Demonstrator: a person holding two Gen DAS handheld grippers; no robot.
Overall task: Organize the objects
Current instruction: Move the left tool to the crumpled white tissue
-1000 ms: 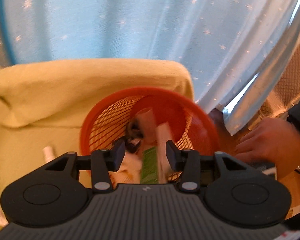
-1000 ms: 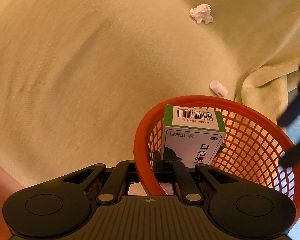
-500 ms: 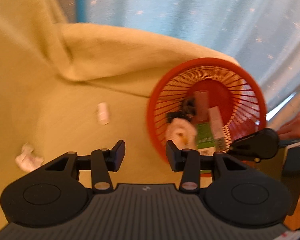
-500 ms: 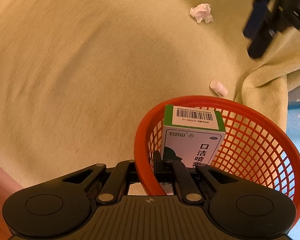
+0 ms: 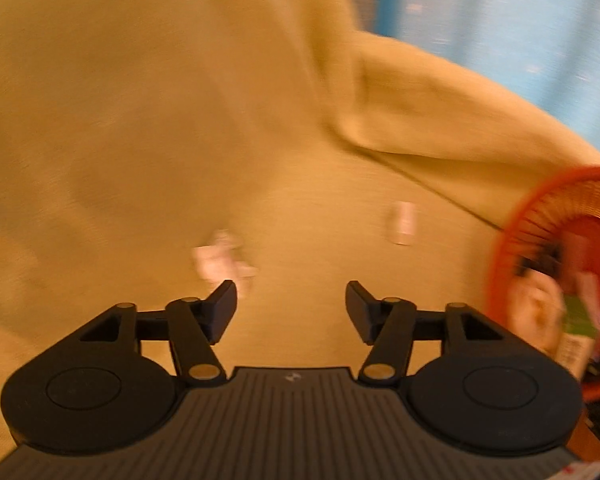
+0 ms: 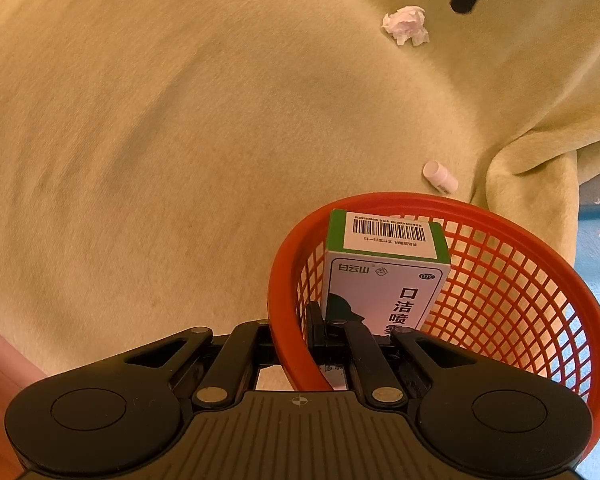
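My right gripper (image 6: 296, 338) clamps the red basket's (image 6: 500, 216) rim (box (image 6: 384, 276) inside); my left gripper (image 5: 291, 306) gapes empty above crumpled tissue (image 5: 220, 260).

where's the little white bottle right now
The white bottle lies on its side on the yellow blanket, just beyond the red basket's far rim in the right wrist view, with the crumpled tissue farther off.

Matte black tongs (image 5: 291, 306) with ribbed grey base, round side housings and silver pivot screws.
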